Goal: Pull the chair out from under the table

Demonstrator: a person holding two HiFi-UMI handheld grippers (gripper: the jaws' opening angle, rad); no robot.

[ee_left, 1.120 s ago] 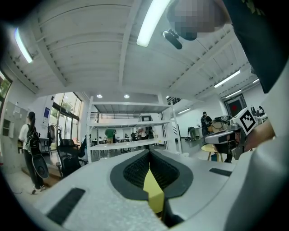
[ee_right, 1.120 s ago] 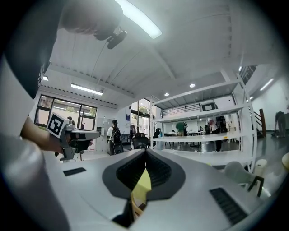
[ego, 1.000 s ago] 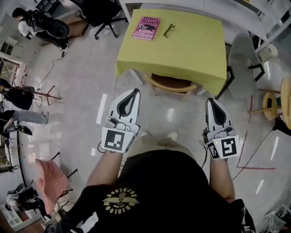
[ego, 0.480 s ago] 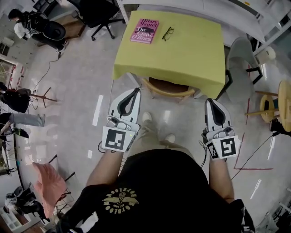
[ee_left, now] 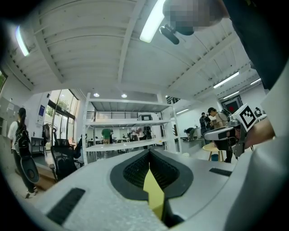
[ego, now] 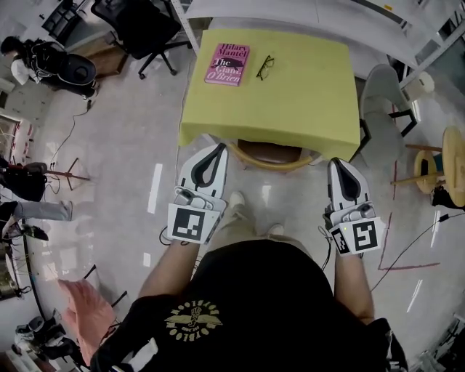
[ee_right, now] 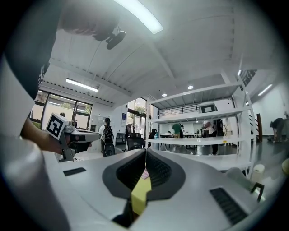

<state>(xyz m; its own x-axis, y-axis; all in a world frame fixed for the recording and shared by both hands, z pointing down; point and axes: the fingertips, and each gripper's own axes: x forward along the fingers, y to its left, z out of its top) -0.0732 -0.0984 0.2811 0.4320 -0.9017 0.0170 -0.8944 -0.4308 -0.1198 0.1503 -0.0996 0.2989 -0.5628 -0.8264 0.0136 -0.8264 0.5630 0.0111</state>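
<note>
Surface: a pale, glossy floor with cables trailing over it. A table under a yellow cloth carries a pink book and a pair of glasses, apart from each other near its far edge. A black office chair stands off the table's far left corner, a grey chair at its right side and a wooden stool beyond that. Both gripper views look level across the room to white shelving and people standing in the distance.

Hidden: the chair is tucked under the table's near edge. Only its curved wooden back rail and a slice of brown seat show. The legs cannot be seen. The person's dark shirt covers the lower part of the head view.

Tools: the left gripper and the right gripper are both clenched, pads together, with nothing held. Each gripper view shows only a thin yellow sliver at the seam. The chair lies ahead and between them, with the left tip just beside the rail's left end and the right tip near its right end. Contact cannot be made out.
</note>
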